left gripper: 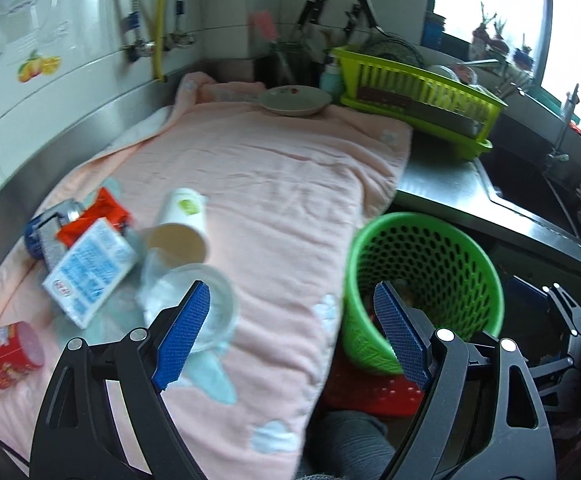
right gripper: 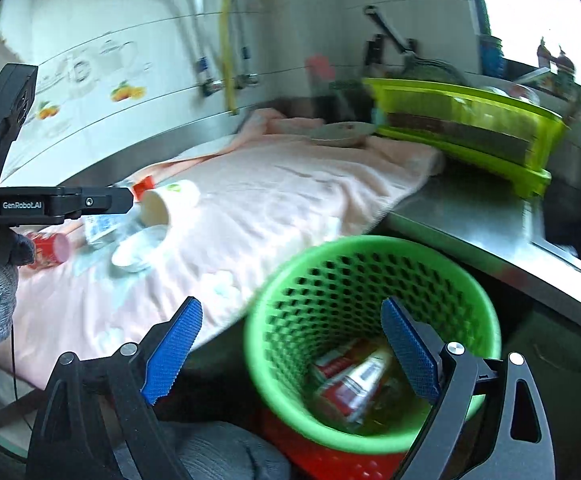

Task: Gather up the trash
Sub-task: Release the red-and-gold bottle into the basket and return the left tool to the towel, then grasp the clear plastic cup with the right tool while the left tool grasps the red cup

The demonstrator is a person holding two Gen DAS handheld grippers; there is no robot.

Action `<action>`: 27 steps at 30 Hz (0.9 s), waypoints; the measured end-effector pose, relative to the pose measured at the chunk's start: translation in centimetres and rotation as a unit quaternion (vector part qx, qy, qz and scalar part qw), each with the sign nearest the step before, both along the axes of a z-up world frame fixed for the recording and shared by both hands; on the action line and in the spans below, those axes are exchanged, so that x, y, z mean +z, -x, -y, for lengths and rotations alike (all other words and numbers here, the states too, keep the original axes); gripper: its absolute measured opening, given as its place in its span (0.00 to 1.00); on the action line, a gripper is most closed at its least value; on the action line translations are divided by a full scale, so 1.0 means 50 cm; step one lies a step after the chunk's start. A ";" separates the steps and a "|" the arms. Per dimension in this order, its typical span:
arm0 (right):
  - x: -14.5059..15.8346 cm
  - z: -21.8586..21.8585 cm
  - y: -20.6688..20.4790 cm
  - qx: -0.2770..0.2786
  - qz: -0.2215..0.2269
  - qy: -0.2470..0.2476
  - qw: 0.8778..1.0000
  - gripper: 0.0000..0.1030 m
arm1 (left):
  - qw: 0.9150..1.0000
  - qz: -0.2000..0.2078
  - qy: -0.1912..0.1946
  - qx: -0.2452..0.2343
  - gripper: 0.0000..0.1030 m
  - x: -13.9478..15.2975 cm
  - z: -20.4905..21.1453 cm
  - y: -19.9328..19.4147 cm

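- Both claws stand wide apart with nothing between the pads: the left gripper (left gripper: 292, 334) hangs over the edge of the pink towel (left gripper: 274, 184), and the right gripper (right gripper: 290, 354) hangs over the green perforated plastic bin (right gripper: 370, 280).
- The bin sits below the steel counter edge, already holding red-and-white wrappers (right gripper: 354, 380).
- Remaining trash lies clustered on the towel's left: a white paper cup (left gripper: 180, 222) on its side, a clear plastic cup (left gripper: 206, 304), a blue-and-white packet (left gripper: 90, 272), an orange wrapper (left gripper: 98, 216) and a red round tin (left gripper: 6, 354).
- Judged step: between drops, heading for another pick.
- Next move likely calls for centring the left claw on the clear cup, the nearest piece.
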State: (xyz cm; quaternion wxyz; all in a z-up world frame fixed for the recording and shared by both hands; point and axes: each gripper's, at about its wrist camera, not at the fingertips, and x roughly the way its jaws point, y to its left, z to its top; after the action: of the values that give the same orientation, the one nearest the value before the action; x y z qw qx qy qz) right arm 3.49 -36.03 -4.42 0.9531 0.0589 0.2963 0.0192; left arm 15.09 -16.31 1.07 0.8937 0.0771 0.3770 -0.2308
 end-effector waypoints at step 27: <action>0.017 -0.336 -0.217 0.167 -0.002 0.035 0.985 0.85 | 0.981 0.000 0.014 0.196 0.81 -0.012 -0.444 -0.007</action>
State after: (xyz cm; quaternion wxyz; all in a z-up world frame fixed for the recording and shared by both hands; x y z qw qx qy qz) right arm 14.32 -19.24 -3.59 0.9374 -0.0245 0.3040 0.1681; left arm 15.44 5.88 0.47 0.9223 -0.0104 0.3821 -0.0566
